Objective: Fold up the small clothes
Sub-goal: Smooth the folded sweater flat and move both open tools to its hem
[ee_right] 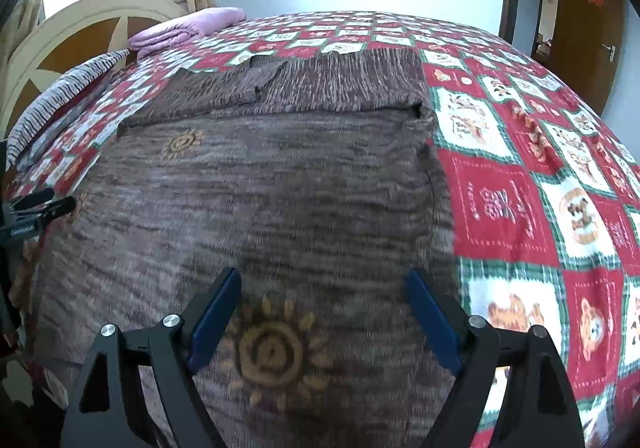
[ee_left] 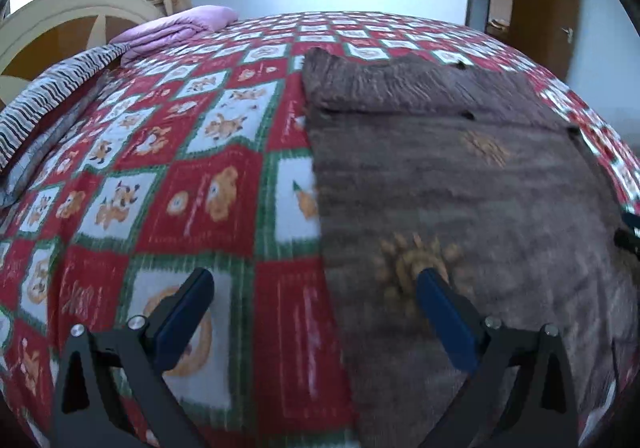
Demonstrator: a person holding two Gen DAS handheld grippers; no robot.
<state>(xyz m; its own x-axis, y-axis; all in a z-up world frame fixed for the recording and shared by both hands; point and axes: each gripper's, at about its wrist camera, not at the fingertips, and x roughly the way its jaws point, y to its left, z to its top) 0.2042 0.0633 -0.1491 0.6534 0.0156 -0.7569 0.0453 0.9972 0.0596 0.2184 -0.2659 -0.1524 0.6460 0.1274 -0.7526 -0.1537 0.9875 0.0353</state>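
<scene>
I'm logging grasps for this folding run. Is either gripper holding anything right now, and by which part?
Nothing is held: the left gripper and right gripper both hang open above the brown knit garment.

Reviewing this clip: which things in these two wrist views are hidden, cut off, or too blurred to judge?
- Brown garment: near hem, cut off by the bottom edge behind the gripper frames, both views.
- What lies under its folded top flap: covered by the cloth.
- Left gripper: right wrist view shows only finger tips at the left edge.
- Sun print, left wrist view: smeared, partly behind a finger.
- Bedspread lettering: too blurred to read.
</scene>
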